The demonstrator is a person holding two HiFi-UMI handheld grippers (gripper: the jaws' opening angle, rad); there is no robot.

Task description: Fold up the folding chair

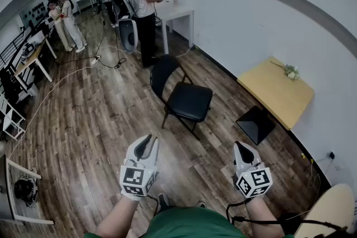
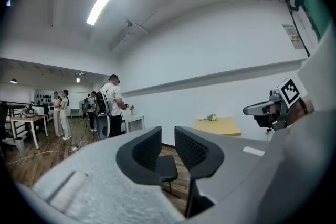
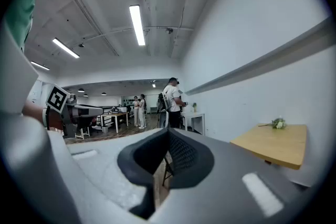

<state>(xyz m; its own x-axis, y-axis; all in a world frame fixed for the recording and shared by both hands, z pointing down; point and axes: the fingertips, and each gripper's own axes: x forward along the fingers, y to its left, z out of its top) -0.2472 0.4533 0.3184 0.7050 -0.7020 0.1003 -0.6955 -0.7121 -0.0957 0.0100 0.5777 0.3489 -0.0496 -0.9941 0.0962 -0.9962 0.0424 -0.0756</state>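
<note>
The black folding chair (image 1: 187, 98) stands unfolded on the wood floor, a step ahead of both grippers, its backrest towards the far left. My left gripper (image 1: 146, 142) hangs level in front of it with its jaws a little apart and nothing between them. In the left gripper view (image 2: 168, 136) the chair's seat (image 2: 168, 166) shows through that gap. My right gripper (image 1: 241, 147) is shut and empty, to the right of the chair and short of it. In the right gripper view (image 3: 168, 134) a chair leg (image 3: 167, 169) shows below the tips.
A yellow table (image 1: 276, 92) with a small flower bunch (image 1: 290, 71) stands against the right wall, and a black square panel (image 1: 255, 124) leans beside it. A person (image 1: 139, 3) stands at a white table (image 1: 178, 14) behind the chair. Cables (image 1: 83, 64) trail over the floor at left.
</note>
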